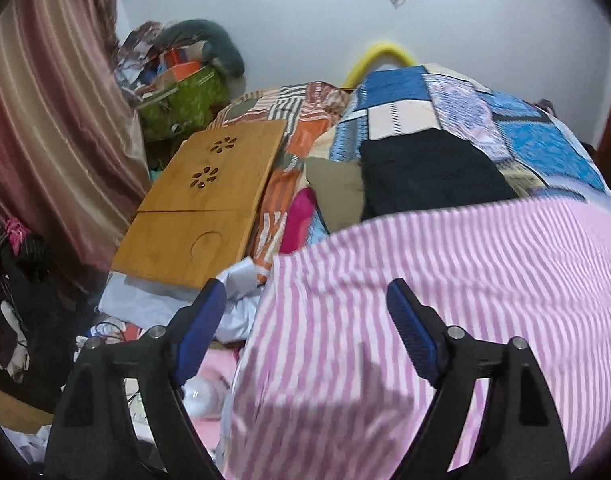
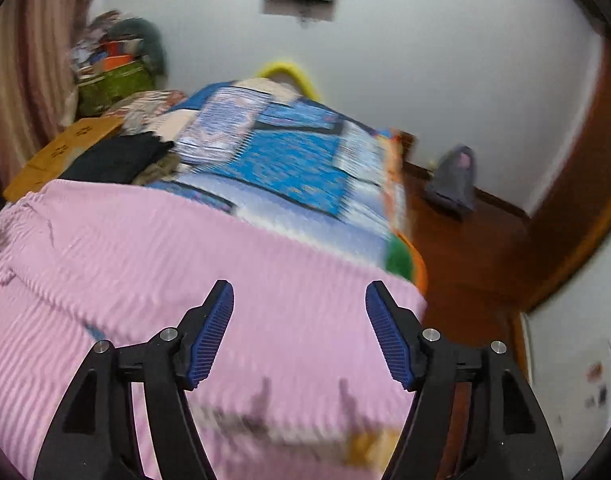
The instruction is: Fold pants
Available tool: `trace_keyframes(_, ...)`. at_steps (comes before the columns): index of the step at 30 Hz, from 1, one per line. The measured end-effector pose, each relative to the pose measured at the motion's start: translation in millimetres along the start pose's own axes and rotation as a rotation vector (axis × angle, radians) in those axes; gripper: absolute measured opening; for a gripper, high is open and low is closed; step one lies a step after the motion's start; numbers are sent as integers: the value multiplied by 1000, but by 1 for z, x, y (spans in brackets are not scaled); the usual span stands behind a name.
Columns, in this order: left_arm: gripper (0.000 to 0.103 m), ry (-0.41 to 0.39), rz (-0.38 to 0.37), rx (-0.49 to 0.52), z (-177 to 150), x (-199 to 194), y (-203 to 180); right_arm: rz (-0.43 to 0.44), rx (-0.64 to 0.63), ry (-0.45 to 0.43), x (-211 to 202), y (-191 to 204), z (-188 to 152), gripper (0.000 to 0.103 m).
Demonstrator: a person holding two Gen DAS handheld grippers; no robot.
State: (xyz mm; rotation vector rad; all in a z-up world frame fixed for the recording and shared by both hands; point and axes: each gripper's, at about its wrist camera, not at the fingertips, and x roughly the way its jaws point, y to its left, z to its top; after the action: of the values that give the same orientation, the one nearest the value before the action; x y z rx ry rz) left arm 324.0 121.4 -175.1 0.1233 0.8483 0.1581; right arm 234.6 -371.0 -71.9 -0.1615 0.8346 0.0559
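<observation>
Pink striped pants (image 1: 385,280) lie on a patchwork bedspread (image 1: 525,128) below a white wall (image 1: 265,20).

The left claw (image 1: 305,312) gapes empty above the striped pink pants (image 1: 425,280).

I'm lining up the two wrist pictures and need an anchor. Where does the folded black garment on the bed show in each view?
Left wrist: the folded black garment lies right of centre, just beyond the pink striped pants.
Right wrist: the same garment sits at the left, past the pants' far edge.
Shared landmark: the wooden lap tray, left of the garment in both.
</observation>
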Motion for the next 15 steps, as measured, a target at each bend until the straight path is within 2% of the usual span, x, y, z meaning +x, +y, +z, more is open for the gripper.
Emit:
trace_keyframes(4,91,-14,12,11,-38,-29,11,-110,87,55,-24,-41,-42,67)
trace_keyframes(6,92,3,30,6,-58,-37,21,-161,148,98,-29,-64,-76,67)
trace_keyframes(11,92,90,56,-85,-108,-43,52,-173,262,201,-9,-84,-140,67)
trace_keyframes(15,91,133,78,-129,-141,-46,71,-131,345,242,21,-86,-170,67)
